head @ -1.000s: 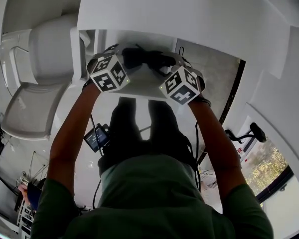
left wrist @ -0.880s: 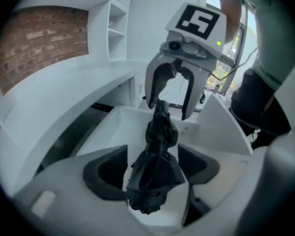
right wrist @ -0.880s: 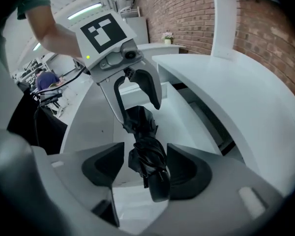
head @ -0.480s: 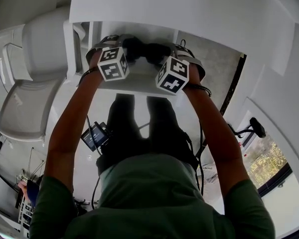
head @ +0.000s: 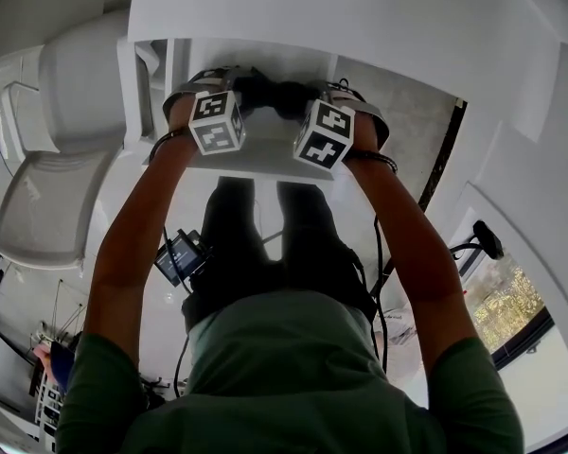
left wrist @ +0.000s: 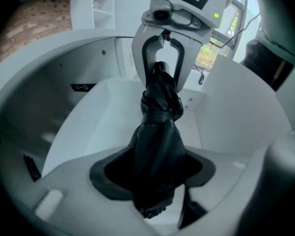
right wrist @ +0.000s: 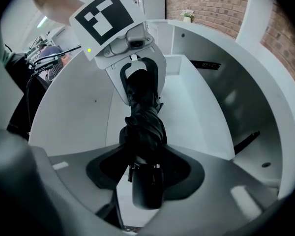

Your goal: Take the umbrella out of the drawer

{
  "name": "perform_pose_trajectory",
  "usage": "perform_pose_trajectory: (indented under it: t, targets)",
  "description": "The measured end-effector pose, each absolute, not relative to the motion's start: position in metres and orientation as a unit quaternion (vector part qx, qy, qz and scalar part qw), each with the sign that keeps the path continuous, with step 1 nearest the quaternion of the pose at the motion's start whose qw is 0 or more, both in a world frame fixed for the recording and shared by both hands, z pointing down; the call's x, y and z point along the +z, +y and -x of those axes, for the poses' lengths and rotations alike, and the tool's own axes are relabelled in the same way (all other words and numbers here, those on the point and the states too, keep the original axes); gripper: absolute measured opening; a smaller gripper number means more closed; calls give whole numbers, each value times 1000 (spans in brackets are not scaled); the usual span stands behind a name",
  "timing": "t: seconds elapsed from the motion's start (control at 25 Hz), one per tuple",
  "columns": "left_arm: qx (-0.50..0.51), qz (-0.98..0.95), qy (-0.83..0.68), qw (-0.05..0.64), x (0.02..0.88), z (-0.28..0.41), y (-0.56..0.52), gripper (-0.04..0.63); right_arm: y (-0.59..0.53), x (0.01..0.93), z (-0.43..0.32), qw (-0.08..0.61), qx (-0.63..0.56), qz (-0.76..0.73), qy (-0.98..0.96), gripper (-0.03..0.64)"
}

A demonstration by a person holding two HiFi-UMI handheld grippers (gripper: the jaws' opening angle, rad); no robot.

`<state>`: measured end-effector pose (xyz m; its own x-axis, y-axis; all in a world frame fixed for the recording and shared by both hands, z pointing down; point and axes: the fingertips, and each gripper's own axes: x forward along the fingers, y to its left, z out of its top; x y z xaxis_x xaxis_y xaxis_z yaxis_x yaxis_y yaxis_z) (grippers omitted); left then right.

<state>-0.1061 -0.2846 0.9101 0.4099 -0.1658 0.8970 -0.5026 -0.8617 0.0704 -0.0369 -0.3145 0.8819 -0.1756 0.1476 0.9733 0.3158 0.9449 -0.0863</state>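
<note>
A folded black umbrella (head: 275,97) lies lengthwise in the open white drawer (head: 256,159). My left gripper (head: 239,91) has its jaws around the umbrella's fabric end (left wrist: 160,146). My right gripper (head: 308,100) has its jaws around the handle end (right wrist: 147,186). Both pairs of jaws have just been closing with the umbrella between them, and their pads now press its sides. In the left gripper view the right gripper (left wrist: 162,58) stands over the far end. In the right gripper view the left gripper (right wrist: 137,77) does the same. Both point steeply down.
The drawer's white walls (left wrist: 64,97) rise close on all sides of the umbrella. A white cabinet top (head: 312,17) overhangs behind the drawer. A white seat (head: 66,112) stands to the left. A small screen device (head: 175,258) hangs at the person's waist.
Both grippers have sunk into the drawer and drawn a little closer together. Their jaws now sit around the umbrella's two ends.
</note>
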Motion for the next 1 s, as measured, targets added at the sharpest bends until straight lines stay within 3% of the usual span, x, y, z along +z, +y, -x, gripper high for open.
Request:
perform_pose_trajectory:
  t: [0.36, 1.0]
  targets:
    - [522, -814, -206, 152, 865, 115, -280, 224, -304, 835, 45, 595, -75, 140, -788, 183]
    - [542, -792, -271, 68, 689, 130, -290, 219, -310, 664, 58, 529, -163, 102, -826, 172]
